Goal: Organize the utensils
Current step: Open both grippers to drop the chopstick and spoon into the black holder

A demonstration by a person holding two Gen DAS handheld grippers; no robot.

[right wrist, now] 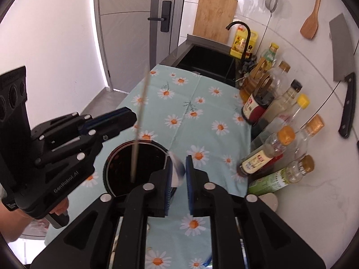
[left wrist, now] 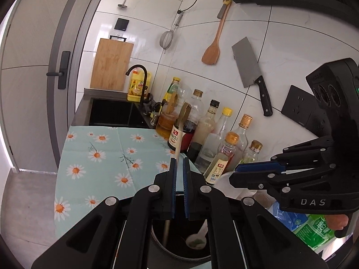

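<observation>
A dark round utensil holder (right wrist: 125,174) stands on the daisy-print cloth (right wrist: 202,116), just below both grippers. My left gripper (left wrist: 179,163) has its jaws nearly together. A thin wooden chopstick (left wrist: 181,132) rises from just past its fingertips, and no part shows in the gap. In the right wrist view the chopstick (right wrist: 140,116) is blurred, passing the left gripper (right wrist: 134,118) tips with its lower end inside the holder. My right gripper (right wrist: 178,174) stands open over the holder's rim with a blurred pale spoon (right wrist: 178,168) loose between its fingers. A white spoon (left wrist: 196,239) lies inside the holder (left wrist: 179,253). The right gripper (left wrist: 234,174) hangs to the right.
Several sauce and oil bottles (right wrist: 269,157) line the tiled wall on the right. A cleaver (left wrist: 251,67), wooden spatula (left wrist: 212,51) and strainer (left wrist: 167,38) hang on the wall. Beyond the cloth are a black sink (right wrist: 206,62), tap and cutting board (right wrist: 213,15). Plastic packets (left wrist: 314,226) lie at lower right.
</observation>
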